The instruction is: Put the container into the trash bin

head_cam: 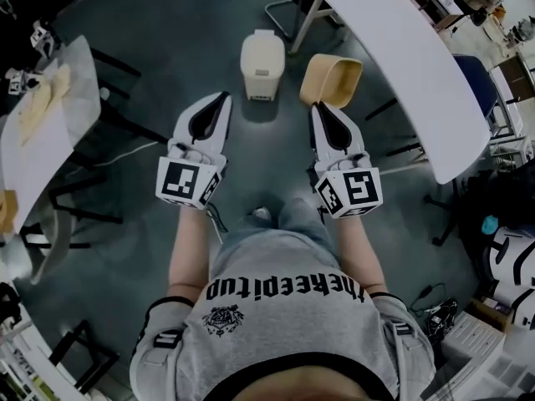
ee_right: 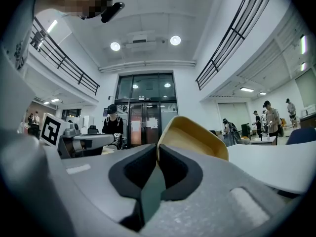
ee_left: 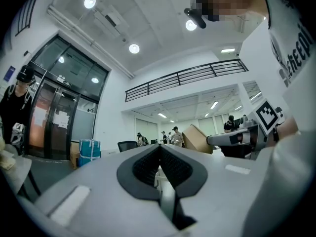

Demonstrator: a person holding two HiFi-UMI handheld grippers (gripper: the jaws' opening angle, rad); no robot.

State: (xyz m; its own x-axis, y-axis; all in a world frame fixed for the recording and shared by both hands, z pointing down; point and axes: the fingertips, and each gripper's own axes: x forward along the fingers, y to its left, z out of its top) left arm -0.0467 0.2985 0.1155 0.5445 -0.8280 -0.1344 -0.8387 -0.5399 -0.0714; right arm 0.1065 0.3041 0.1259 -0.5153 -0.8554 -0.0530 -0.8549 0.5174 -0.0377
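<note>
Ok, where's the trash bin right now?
In the head view the trash bin stands on the floor ahead of the person, just beyond the left gripper and left of the container clamped in the right gripper.

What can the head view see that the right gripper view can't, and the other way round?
Only the head view shows the cream trash bin standing on the floor and the person's grey shirt. Only the right gripper view shows the glass entrance doors, the ceiling lights and the balcony railings. Both show the tan container pinched by its rim in the right tool, and the white table.
</note>
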